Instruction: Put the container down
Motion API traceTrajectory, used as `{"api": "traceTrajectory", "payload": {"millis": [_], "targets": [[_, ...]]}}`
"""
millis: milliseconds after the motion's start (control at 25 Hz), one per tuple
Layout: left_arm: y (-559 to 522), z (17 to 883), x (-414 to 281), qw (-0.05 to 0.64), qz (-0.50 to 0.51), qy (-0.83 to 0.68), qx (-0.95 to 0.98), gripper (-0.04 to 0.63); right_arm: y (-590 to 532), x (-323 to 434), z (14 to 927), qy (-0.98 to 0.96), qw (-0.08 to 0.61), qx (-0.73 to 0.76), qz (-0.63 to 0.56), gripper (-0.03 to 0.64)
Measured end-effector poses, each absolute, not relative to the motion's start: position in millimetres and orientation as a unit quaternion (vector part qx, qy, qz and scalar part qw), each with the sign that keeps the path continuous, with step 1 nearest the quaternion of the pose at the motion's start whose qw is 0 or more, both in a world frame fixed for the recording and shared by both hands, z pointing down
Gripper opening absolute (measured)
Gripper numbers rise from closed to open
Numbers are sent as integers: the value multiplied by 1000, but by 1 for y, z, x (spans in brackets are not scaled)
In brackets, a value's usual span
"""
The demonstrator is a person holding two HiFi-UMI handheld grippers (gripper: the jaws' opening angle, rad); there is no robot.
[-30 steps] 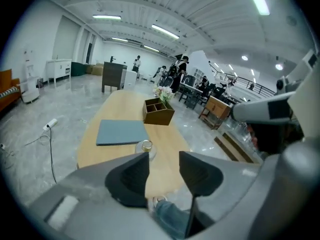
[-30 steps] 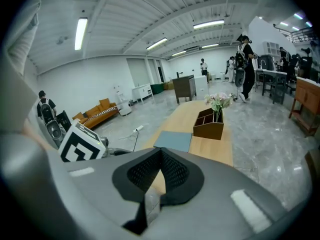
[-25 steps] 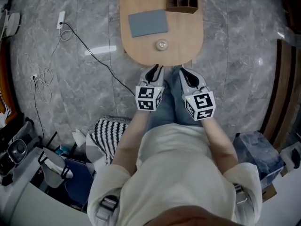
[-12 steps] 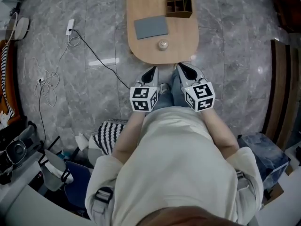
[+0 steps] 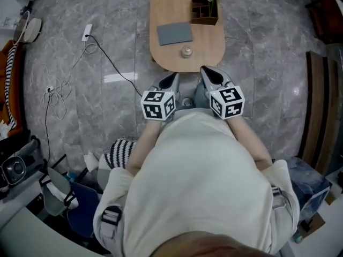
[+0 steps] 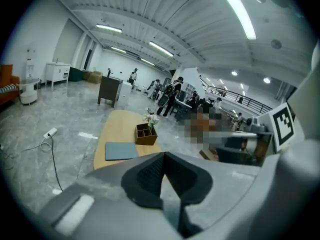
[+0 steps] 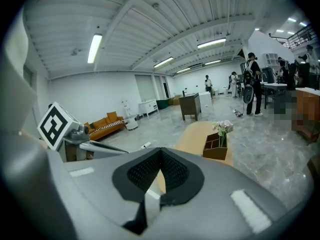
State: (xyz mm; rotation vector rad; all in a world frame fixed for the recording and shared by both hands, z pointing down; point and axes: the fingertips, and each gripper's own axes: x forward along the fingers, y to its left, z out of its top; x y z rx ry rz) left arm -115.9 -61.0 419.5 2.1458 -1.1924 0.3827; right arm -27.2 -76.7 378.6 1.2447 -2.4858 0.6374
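Judging by all three views, the put-down looked finished: the left tool [image 5: 172,81] and right tool [image 5: 209,75] were both clenched on nothing, side by side in front of the person and clear of the desk [image 5: 161,15]. A small round container [image 5: 186,51], the likeliest candidate, sat alone near the desk's 6 o'clock end, at 12 o'clock from the tools, with a grey pad [image 5: 175,33] at its 11 o'clock and a wooden organiser [image 5: 204,10] at its 1 o'clock. Nothing seemed left to do, though it was too small to confirm it was the container meant.
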Motion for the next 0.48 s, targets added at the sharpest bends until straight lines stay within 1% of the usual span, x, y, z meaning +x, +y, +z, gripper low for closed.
{"api": "traceTrajectory", "payload": {"millis": [320, 480], "targets": [[-66, 393, -126, 303, 135, -468, 819, 3, -77, -20, 364, -863, 126, 443, 206, 2], [-67, 394, -129, 307, 124, -473, 817, 2, -78, -17, 363, -862, 121, 449, 200, 0]]}}
